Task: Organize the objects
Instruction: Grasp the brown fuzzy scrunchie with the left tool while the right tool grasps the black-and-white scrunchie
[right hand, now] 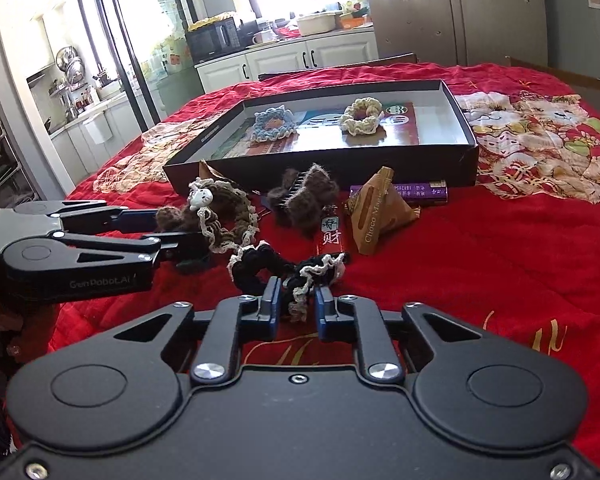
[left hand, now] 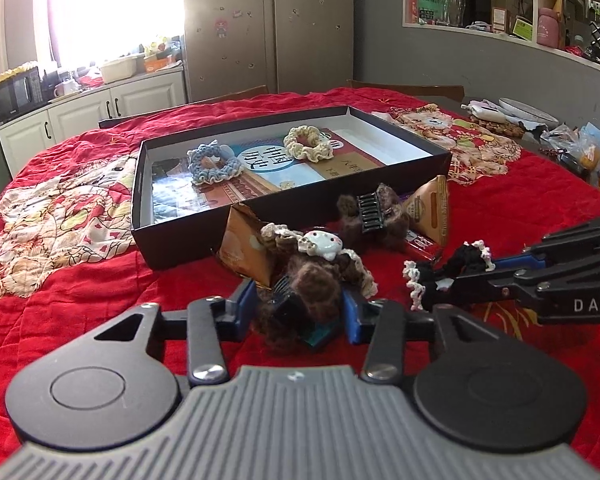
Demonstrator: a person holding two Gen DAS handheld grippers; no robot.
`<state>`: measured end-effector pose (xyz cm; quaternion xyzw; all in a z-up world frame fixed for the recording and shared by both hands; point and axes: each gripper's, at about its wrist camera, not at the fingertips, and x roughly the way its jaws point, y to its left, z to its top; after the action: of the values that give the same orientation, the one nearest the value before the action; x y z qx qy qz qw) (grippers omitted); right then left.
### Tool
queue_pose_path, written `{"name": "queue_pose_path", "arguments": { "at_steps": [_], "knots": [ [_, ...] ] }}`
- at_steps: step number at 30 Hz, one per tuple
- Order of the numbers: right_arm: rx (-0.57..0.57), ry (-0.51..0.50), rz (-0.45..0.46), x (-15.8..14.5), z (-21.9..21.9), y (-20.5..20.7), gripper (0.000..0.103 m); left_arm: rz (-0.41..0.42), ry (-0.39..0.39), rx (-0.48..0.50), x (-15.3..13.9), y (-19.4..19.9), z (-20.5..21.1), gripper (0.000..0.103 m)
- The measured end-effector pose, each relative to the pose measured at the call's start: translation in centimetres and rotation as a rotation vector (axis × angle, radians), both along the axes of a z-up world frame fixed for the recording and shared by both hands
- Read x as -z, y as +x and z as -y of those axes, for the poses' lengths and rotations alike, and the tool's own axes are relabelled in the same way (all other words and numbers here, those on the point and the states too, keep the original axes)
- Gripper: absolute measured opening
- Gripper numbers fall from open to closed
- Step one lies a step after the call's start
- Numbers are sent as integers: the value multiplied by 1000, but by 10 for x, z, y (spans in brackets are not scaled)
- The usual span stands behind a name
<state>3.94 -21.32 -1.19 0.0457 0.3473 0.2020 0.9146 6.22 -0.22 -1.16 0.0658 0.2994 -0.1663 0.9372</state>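
- The left tongs (left hand: 300, 312) are clamped on a fuzzy brown hair claw (left hand: 300, 300); its blue pads press the fluffy bundle from both sides, low over the red quilted cloth (left hand: 100, 320) that covers the desk.
- A brown scrunchie with cream trim and a small white charm (left hand: 324, 244) lies touching the far side of that claw.
- The right tongs (right hand: 296, 304) are clenched on a black scrunchie with cream edging (right hand: 276, 270), pinching its near loop while the rest lies on the cloth ahead.
- Just beyond, a red lighter (right hand: 331, 234) lies between the black scrunchie and a second fuzzy brown claw clip (right hand: 304, 196).
- Beside the lighter stands a tan triangular snack packet (right hand: 374, 216), with a purple bar wrapper (right hand: 412, 194) behind it against the box wall.
- Another tan packet (left hand: 240, 248) sits at the front wall of the box, left of the charm scrunchie.
- Farther back, an open black shallow box (left hand: 148, 208) rests on the cloth; a book (left hand: 268, 168) lies flat inside it.
- On the book rest a blue crocheted scrunchie (left hand: 214, 164) towards the left and a cream scrunchie (left hand: 308, 142) towards the right, well apart.
- Behind the desk are white cabinets (left hand: 92, 108) and a microwave (left hand: 16, 94).
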Motion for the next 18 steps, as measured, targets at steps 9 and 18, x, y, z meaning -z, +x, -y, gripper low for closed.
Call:
{"name": "queue_pose_path", "arguments": {
  "at_steps": [9, 18],
  "knots": [
    [-15, -17, 22, -2, -3, -3, 12, -2, -25, -11, -3, 0, -5, 30],
    [-21, -23, 46, -7, -4, -6, 11, 13, -31, -11, -8, -6, -8, 30]
  ]
}}
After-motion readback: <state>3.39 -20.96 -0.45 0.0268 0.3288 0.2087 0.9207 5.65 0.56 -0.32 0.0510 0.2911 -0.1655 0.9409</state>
